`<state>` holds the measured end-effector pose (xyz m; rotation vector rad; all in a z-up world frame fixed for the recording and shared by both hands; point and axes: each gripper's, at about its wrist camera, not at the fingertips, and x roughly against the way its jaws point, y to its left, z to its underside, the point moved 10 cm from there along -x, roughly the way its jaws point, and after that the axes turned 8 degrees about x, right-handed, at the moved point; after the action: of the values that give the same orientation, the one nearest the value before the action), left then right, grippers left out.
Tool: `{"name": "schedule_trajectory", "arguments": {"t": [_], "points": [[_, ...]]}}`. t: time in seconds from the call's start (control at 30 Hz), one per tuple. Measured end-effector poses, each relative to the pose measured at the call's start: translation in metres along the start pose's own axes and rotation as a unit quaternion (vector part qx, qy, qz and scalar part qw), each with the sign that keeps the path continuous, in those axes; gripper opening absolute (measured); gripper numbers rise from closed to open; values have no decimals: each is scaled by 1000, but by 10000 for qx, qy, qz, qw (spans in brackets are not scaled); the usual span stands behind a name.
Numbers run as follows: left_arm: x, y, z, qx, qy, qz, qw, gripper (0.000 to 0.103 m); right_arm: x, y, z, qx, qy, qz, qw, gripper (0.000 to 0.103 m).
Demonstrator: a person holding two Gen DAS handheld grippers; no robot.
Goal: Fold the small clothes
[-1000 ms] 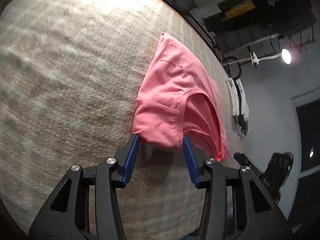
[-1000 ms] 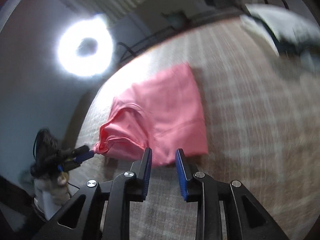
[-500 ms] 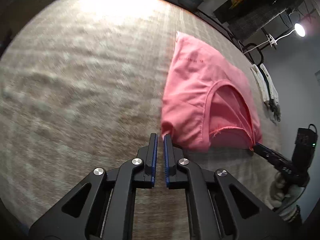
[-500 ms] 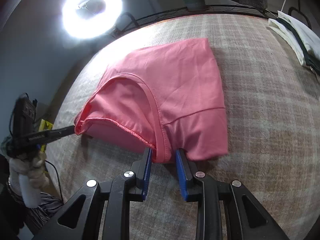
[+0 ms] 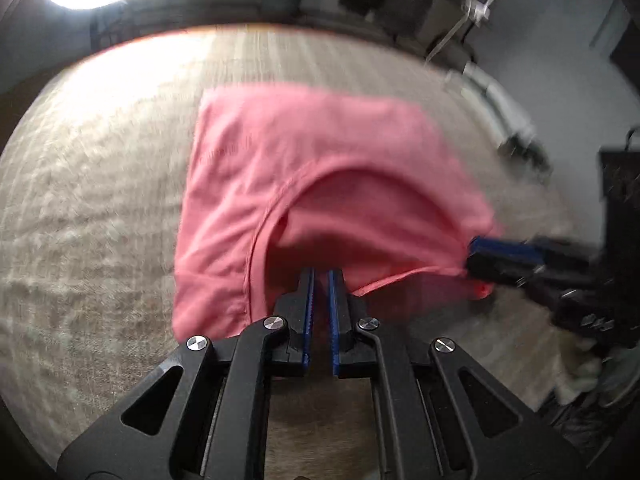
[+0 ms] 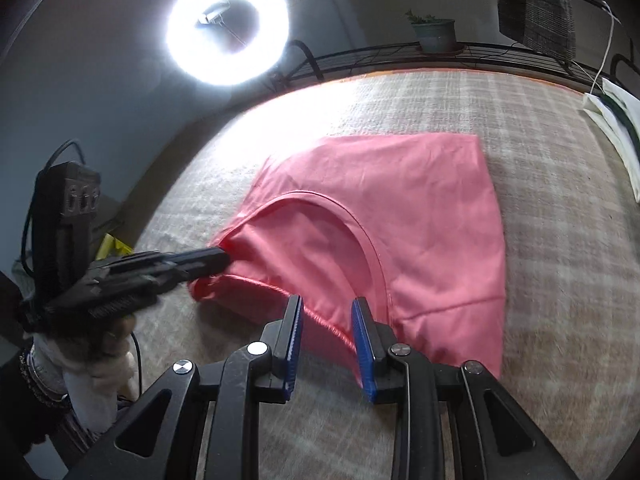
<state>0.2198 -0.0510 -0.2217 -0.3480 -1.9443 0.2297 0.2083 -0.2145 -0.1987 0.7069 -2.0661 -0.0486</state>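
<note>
**Both grippers on the shirt's edge, ready to fold**

The left gripper [image 5: 320, 276] is clenched on the near edge of the pink shirt [image 6: 420, 220]. The right gripper [image 6: 326, 312] grasps the same edge. The thin, limp, seamed knit lies at 12 o'clock on a coarse plaid blanket [image 6: 560, 280]. Next, probably lift evenly and carry the edge toward 12.

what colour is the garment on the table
Pink, coral-toned garment; it shows best in the right wrist view.
</note>
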Motion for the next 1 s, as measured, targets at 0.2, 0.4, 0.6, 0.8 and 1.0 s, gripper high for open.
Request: {"name": "schedule_trajectory", "arguments": {"t": [0.2, 0.4, 0.6, 0.8, 1.0], "points": [[34, -1, -5, 207, -177, 543, 9982, 4, -15, 0, 22, -45, 659, -188, 9976, 26], [50, -1, -64, 537, -780, 392, 9947, 5, 12, -14, -39, -161, -257, -242, 9992, 26], [8, -4, -112, 741, -890, 220, 9930, 4, 6, -36, -85, -373, -783, -57, 9962, 26], [-42, 21, -120, 678, -646, -430, 9947, 5, -31, -43, -100, -271, -577, 101, 9979, 27], [-42, 39, -119, 664, -731, -633, 9931, 8, -48, -100, -88, -797, -180, 765, 9937, 27]]}}
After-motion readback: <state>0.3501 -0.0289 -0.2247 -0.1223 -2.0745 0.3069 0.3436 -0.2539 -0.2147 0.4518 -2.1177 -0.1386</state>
